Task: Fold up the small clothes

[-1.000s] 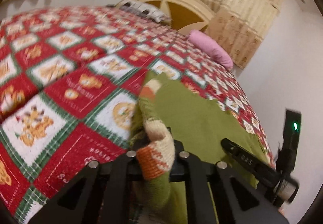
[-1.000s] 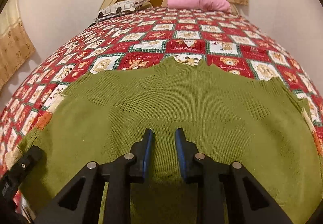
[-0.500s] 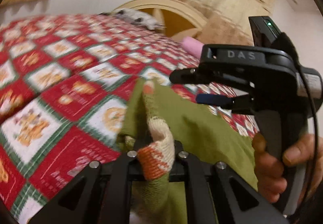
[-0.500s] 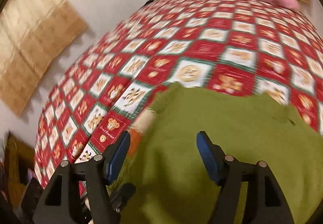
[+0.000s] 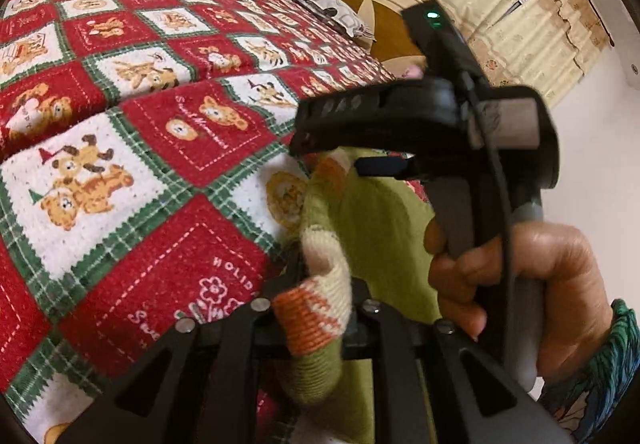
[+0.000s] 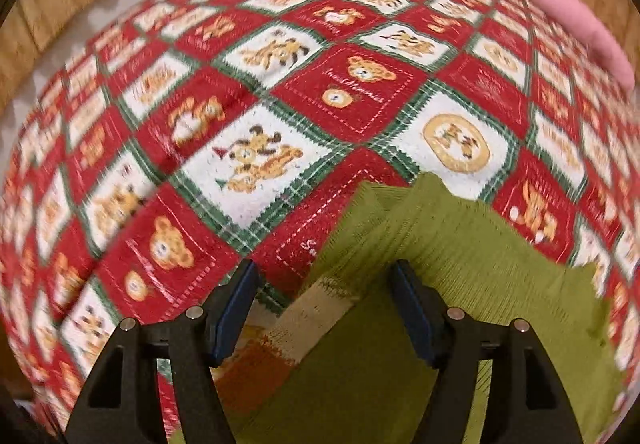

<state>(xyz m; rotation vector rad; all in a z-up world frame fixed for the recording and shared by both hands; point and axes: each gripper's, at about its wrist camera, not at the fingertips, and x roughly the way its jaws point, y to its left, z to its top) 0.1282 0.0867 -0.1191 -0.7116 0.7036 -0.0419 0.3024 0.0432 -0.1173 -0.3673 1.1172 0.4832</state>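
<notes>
Between the pads of the left tongs (image 5: 316,308) a striped sleeve cuff (image 5: 316,318) of orange, cream and green knit is pinched, the jaws nearly closed and just lately eased a little wider, the cuff remaining between them. From there the sleeve is drawn up and away toward the green sweater (image 5: 380,220), which is spread on the bed. Just beyond the cuff, the right tongs (image 5: 348,160) are seen from the side, gripped by a hand (image 5: 516,276) with a patterned teal sleeve (image 5: 600,376) at the wrist. In the right wrist view the right tongs (image 6: 324,308) are held wide apart over the sleeve's striped part (image 6: 304,316), and nothing is gripped by the blue pads (image 6: 236,308). The sweater (image 6: 440,264) lies under and beyond them on a red, white and green bedspread (image 6: 248,156) printed with bears. A pink pillow (image 6: 580,20) is seen at the far edge, and beige curtains (image 5: 512,28) hang on the wall.
</notes>
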